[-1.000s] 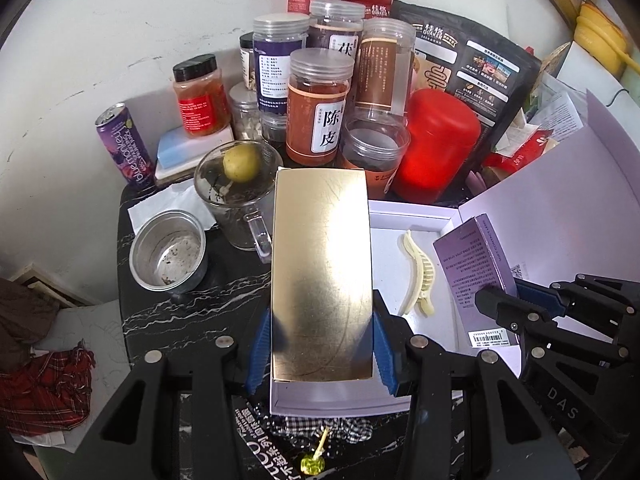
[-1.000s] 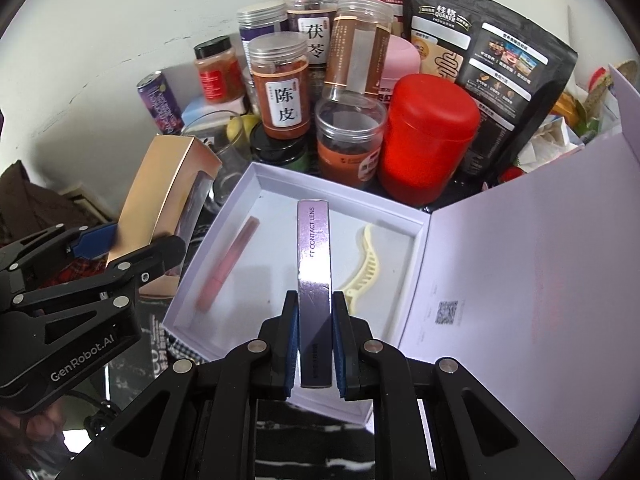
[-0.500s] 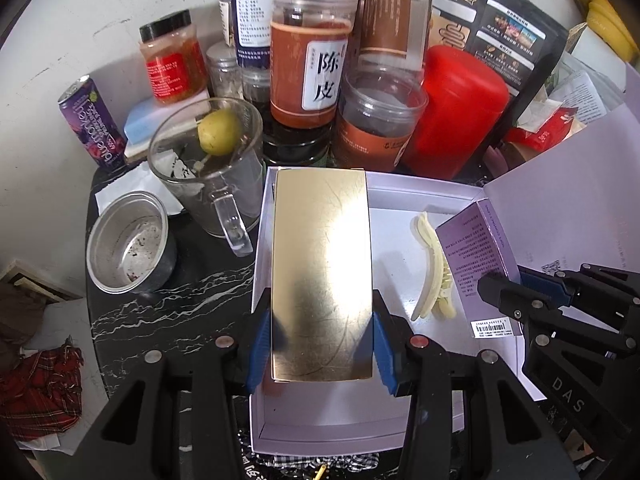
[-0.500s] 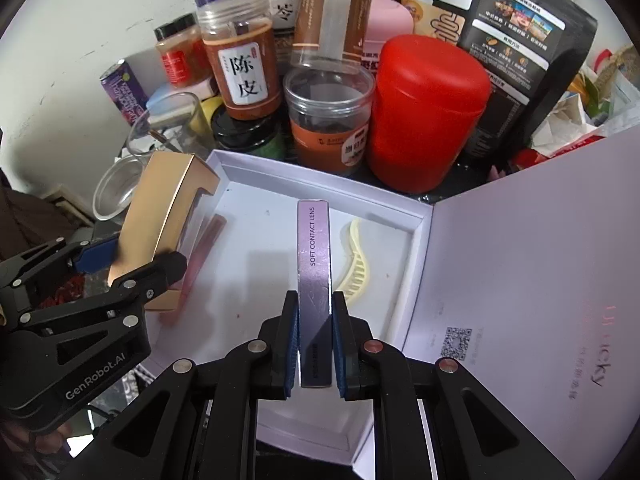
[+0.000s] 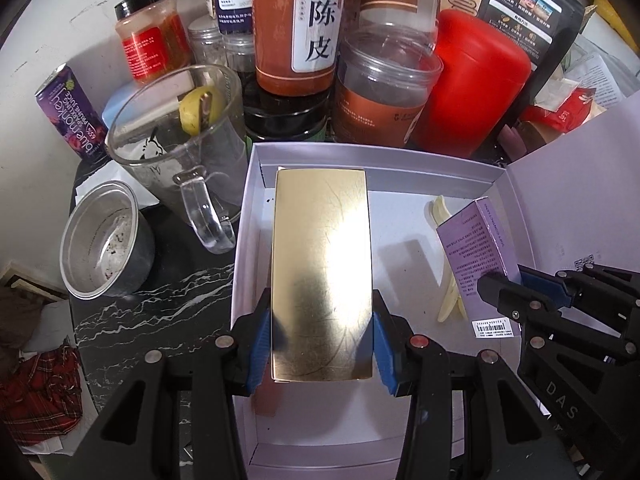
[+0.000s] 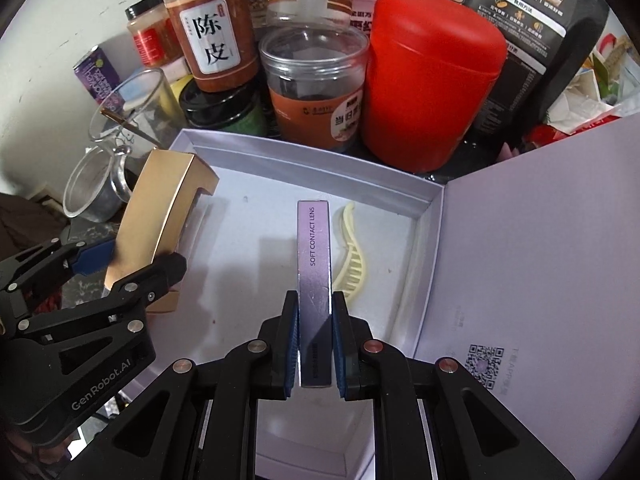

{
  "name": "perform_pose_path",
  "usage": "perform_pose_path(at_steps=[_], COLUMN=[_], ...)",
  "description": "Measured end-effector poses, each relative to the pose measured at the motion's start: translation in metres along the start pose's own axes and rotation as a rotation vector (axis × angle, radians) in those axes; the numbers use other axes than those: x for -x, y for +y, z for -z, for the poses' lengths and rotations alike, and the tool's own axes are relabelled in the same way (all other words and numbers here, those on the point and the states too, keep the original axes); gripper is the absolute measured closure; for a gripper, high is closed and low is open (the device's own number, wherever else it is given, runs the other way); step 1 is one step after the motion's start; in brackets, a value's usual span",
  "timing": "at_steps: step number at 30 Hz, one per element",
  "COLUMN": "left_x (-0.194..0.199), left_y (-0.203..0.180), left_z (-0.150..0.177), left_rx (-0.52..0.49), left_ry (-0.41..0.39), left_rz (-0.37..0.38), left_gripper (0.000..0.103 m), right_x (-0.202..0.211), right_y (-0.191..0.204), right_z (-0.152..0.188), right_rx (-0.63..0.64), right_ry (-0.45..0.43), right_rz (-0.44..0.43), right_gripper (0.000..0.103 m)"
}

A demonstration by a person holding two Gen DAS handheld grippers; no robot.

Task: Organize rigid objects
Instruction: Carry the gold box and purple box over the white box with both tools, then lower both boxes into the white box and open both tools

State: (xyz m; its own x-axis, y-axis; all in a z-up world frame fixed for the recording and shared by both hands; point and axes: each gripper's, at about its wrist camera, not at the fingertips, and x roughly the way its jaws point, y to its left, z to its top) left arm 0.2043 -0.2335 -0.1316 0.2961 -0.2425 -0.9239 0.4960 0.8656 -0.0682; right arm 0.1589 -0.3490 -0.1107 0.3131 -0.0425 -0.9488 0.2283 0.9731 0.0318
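Observation:
My left gripper (image 5: 322,344) is shut on a shiny gold box (image 5: 322,268), held over the left half of an open white gift box (image 5: 400,168). The gold box (image 6: 160,216) and the left gripper (image 6: 132,268) also show at the left of the right wrist view. My right gripper (image 6: 314,340) is shut on a slim lilac contact lens box (image 6: 314,252), held over the middle of the white gift box (image 6: 304,152). That lilac box (image 5: 480,264) appears at the right of the left wrist view. A cream hair clip (image 6: 352,248) lies on the gift box floor.
Behind the gift box stand several jars, a red canister (image 6: 428,80), a black pouch (image 5: 528,4) and a purple can (image 5: 68,112). A glass mug (image 5: 180,140) with a lemon and a metal cup (image 5: 104,244) sit left on black marble. The white lid (image 6: 540,260) stands open at right.
Both grippers have come down toward the white gift box with their boxes; the jars and box floor look larger and nearer. Neither grip has changed.

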Motion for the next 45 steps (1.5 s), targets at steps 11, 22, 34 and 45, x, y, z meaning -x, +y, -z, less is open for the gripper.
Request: perform_pose_path(at_steps=[11, 22, 34, 45], left_x=[-0.018, -0.023, -0.002, 0.038], left_y=[-0.001, 0.003, -0.001, -0.002], left_z=[0.005, 0.007, -0.002, -0.01], left_rx=[0.005, 0.036, 0.017, 0.02], left_ry=[0.04, 0.086, 0.064, -0.001], left_rz=[-0.008, -0.003, -0.051, -0.054], left_gripper=[0.059, 0.059, 0.047, 0.038], right_x=[-0.006, -0.009, 0.005, 0.035], right_y=[0.002, 0.0, -0.006, -0.008], right_z=[0.001, -0.002, 0.0, -0.002], right_rx=[0.006, -0.011, -0.024, -0.034], right_ry=[0.001, 0.017, 0.021, -0.025], right_rz=[0.02, 0.022, 0.059, 0.062], right_gripper=[0.088, 0.087, 0.069, 0.069])
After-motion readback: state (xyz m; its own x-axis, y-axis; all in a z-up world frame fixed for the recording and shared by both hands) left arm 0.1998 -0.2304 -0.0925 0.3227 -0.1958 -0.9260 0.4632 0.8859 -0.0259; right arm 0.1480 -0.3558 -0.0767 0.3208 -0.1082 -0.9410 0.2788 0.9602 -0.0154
